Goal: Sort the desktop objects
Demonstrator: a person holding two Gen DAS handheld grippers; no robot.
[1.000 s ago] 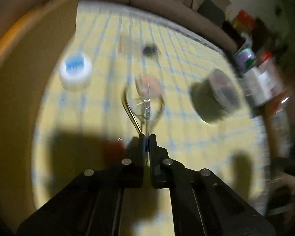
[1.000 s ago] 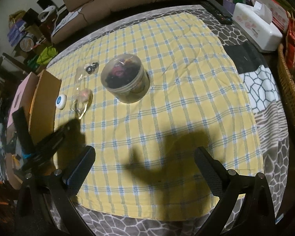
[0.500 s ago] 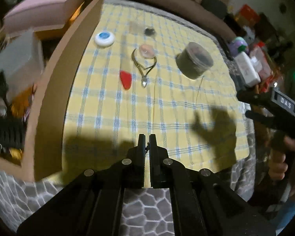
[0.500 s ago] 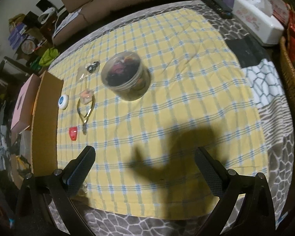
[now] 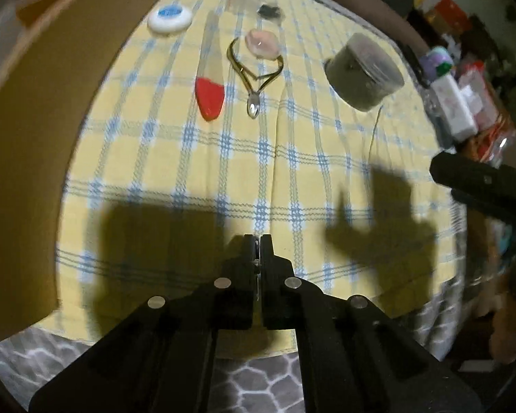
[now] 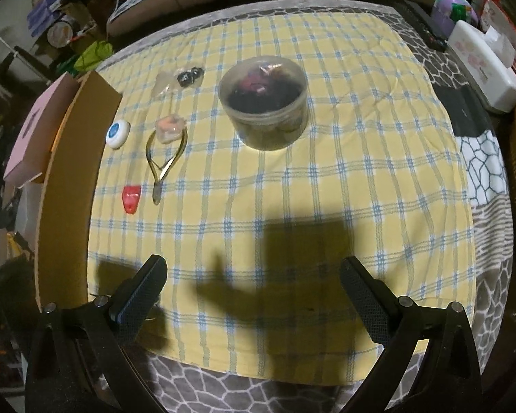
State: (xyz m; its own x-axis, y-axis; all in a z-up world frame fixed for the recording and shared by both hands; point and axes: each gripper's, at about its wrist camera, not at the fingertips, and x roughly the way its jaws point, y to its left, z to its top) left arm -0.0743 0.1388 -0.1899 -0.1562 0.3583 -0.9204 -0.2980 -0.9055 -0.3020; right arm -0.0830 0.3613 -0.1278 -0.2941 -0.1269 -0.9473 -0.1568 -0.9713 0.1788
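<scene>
On cloth, nippers (image 6: 163, 163) tip toward camera

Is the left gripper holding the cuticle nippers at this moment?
No: the left gripper is shut on nothing, and the cuticle nippers lie apart from it on the yellow checked cloth.

Small desktop things laid out on a yellow checked cloth.

A clear round tub (image 6: 263, 101) stands upright mid-cloth, dark and pink bits inside. To its left lie gold nippers (image 6: 163, 161), handles apart, tip pointing toward the near edge, with a clear pinkish case (image 6: 169, 127) touching the handles. A red piece (image 6: 131, 199) lies just beside the nippers' tip. A white disc with a blue top (image 6: 118, 133) sits by the cardboard box wall (image 6: 75, 172). Farther back lie a clear packet (image 6: 163, 84) and a small black item (image 6: 189, 75).
</scene>
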